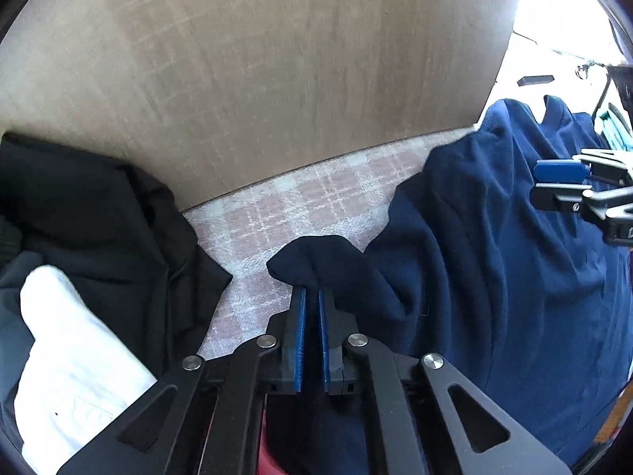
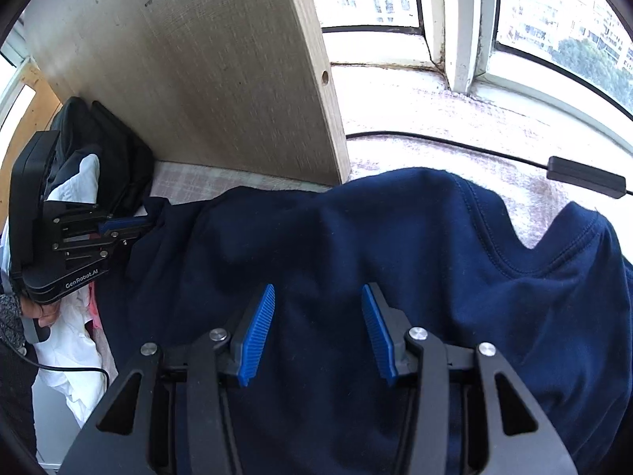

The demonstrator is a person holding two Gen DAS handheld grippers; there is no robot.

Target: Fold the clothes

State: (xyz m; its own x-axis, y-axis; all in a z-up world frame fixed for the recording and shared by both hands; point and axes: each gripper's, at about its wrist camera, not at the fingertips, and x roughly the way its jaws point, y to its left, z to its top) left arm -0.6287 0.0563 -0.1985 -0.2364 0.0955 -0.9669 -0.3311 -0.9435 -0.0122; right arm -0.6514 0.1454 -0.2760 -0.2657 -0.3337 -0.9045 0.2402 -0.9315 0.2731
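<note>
Navy sweatshirt (image 1: 494,257) fills the right half of the left wrist view, lying crumpled on a pink-and-white checked bed cover (image 1: 300,206) in front of an upright pale wooden board (image 1: 257,71). One dark corner of it reaches left to the middle, where the left hand-held gripper (image 1: 311,297) has its blue pads drawn together to a narrow slit with that fold of cloth pinched at the tips. To the left lies a heap of black clothes (image 1: 110,213) with a white garment (image 1: 71,356) nearer the camera. At the far right edge the right hand-held gripper (image 1: 561,182) shows from the side, above the navy cloth. In the right wrist view the navy sweatshirt (image 2: 356,237) spreads across the middle and near part of the scene, its ribbed neckline (image 2: 526,261) to the right. The right hand-held gripper (image 2: 318,297) hangs over it with its pads standing well apart and nothing clamped between them. At the left the left hand-held gripper (image 2: 148,223) grips the garment's edge, a person's hand (image 2: 43,312) on its handle. Beyond lie a black cable with an adapter (image 2: 585,176) and a window (image 2: 554,8).
</note>
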